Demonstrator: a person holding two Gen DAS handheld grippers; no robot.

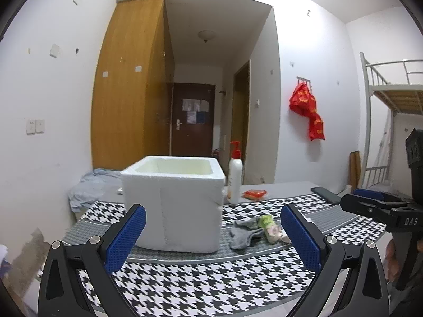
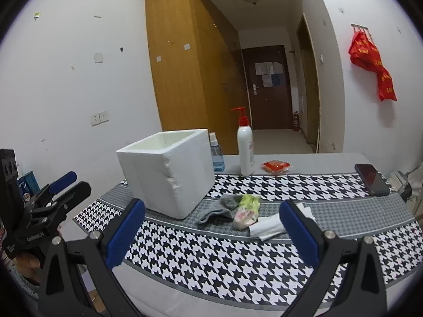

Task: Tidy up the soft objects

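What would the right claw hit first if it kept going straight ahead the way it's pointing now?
Probably the small pile of socks lying on the houndstooth cloth, directly ahead between the open fingers of the right claw. The white foam box sits left of that line, though depth is uncertain.

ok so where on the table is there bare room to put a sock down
Free: the houndstooth cloth in front of the foam box, and the stretch between the sock pile and the phone. Crowded: behind the box, around the pump bottle, spray bottle and red packet.
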